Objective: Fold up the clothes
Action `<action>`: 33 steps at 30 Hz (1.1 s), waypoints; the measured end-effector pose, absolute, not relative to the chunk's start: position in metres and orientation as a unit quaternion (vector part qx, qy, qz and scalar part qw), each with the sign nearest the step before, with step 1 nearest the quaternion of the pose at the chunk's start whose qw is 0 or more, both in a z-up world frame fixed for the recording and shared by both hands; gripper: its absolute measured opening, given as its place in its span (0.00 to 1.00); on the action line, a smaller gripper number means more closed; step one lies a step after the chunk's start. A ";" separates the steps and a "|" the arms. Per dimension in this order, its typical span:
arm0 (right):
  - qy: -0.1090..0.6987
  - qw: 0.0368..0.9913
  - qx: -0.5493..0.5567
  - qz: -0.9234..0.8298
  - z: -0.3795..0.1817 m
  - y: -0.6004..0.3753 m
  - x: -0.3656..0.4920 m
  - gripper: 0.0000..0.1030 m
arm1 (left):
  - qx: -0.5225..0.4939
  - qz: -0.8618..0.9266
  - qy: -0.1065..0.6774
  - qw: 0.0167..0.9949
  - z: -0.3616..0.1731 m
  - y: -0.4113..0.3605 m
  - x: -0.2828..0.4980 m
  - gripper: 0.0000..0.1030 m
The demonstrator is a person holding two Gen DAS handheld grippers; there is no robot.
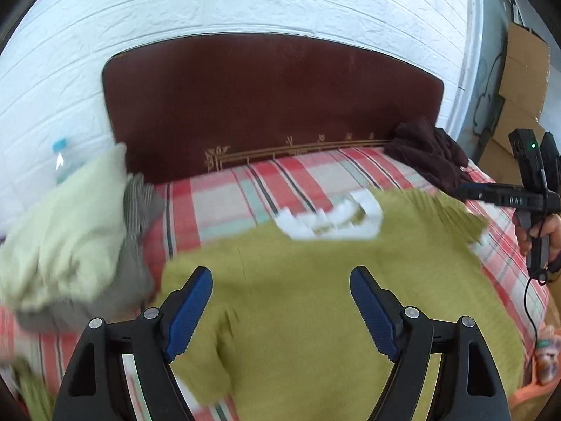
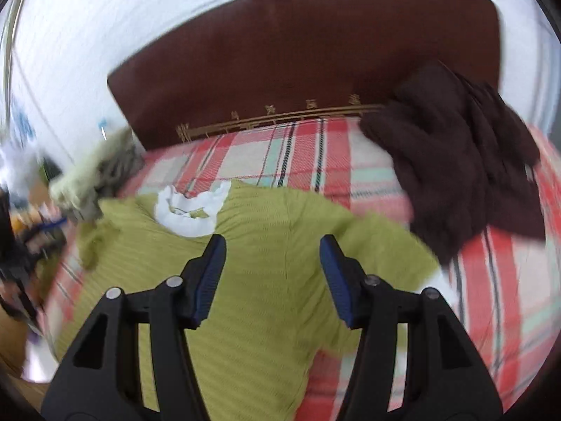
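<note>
An olive-green ribbed sweater point(image 1: 315, 280) with a white frilled collar point(image 1: 329, 221) lies spread on the plaid bed, collar toward the headboard. My left gripper point(image 1: 280, 277) hangs open above its lower left part, nothing between the blue pads. In the right wrist view the same sweater point(image 2: 266, 280) fills the middle, its collar point(image 2: 189, 210) at the left. My right gripper point(image 2: 271, 245) is open over the sweater's body, holding nothing. The right gripper point(image 1: 526, 196) also shows at the far right of the left wrist view, held by a hand point(image 1: 547, 231).
A dark maroon garment point(image 2: 466, 161) is heaped at the bed's right near the brown headboard point(image 1: 273, 105). A pale yellow and grey pile of clothes point(image 1: 70, 231) sits at the left edge. The bed cover point(image 1: 280, 182) is red plaid. Cardboard point(image 1: 522, 80) leans at the far right.
</note>
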State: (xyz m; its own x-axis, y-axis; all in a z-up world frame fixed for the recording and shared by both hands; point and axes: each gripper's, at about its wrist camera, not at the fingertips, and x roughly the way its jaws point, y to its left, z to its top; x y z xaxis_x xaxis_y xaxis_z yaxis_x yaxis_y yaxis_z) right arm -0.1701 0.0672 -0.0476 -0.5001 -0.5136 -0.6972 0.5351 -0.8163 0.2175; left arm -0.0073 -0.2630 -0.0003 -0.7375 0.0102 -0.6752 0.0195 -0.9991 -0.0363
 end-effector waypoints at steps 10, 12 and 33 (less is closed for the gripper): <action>0.149 0.351 0.443 -0.811 -0.093 -0.021 -0.249 0.61 | 0.451 -0.891 -0.019 -0.041 -0.047 -0.279 -0.107 0.79; 0.157 0.371 0.455 -0.794 -0.103 -0.031 -0.257 0.66 | 0.470 -0.881 -0.025 -0.056 -0.058 -0.280 -0.112 0.79; 0.149 0.336 0.407 -0.836 -0.104 -0.024 -0.262 0.09 | 0.442 -0.896 -0.039 -0.003 -0.046 -0.274 -0.123 0.06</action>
